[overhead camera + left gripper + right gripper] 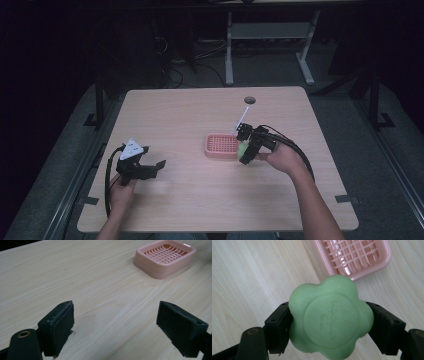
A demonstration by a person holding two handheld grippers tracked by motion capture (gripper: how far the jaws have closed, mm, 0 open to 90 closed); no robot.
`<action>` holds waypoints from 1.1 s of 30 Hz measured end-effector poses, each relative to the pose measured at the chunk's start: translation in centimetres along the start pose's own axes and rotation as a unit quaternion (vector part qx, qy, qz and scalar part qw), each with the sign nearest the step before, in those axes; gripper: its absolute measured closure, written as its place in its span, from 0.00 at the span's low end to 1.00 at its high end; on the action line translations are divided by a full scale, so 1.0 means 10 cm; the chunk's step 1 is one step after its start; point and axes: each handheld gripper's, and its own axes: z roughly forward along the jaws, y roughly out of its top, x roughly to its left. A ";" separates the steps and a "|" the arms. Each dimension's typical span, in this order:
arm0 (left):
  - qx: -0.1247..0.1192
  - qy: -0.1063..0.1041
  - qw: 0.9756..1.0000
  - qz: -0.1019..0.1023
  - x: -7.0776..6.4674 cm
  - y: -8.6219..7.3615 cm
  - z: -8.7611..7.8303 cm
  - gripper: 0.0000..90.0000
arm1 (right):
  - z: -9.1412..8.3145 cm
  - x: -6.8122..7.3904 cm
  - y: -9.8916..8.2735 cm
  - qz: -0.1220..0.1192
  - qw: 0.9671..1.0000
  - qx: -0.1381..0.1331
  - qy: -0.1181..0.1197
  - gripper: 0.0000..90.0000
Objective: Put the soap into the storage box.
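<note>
A green flower-shaped soap (330, 318) sits pinched between the two black jaws of the right gripper (329, 325), filling the lower centre of the right gripper view. Raised lettering is stamped into the soap's round middle, running sideways down the disc, but it is too faint to read with certainty; a smaller mark beside it is equally unclear. Above the soap, at the top right of that view, lies a pink slatted soap dish (384, 261) on the pale wooden table (249, 277).

In the high view, the right gripper (246, 148) is just right of centre, the soap (243, 149) a small green spot at its tip, just beside the right edge of the soap dish (221, 145). A white stick-like object (242, 118) stands tilted just behind the dish. The left gripper (150, 167) rests low at the lower left of the table (200, 210), well apart from the dish, its jaws spread wide with only bare tabletop (75, 277) between them; the dish (165, 258) shows at the upper right of the left gripper view.
</note>
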 end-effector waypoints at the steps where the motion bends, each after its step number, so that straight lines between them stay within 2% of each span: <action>1: 0.000 0.000 1.000 0.000 0.00 0.00 0.00 0.16 | 0.00 0.00 0.00 0.000 1.000 0.000 0.000 0.28; 11: 0.000 0.000 1.000 -0.001 0.00 0.00 -0.01 0.16 | 0.02 -0.06 0.25 -0.005 1.000 0.003 0.002 0.28; 22: -0.002 0.000 1.000 -0.004 0.00 0.00 -0.01 0.16 | 0.04 -0.15 0.44 -0.004 1.000 0.006 0.007 0.28; 33: -0.002 0.000 1.000 -0.002 0.01 0.00 -0.01 0.16 | 0.03 -0.24 0.66 -0.005 1.000 0.028 0.002 0.28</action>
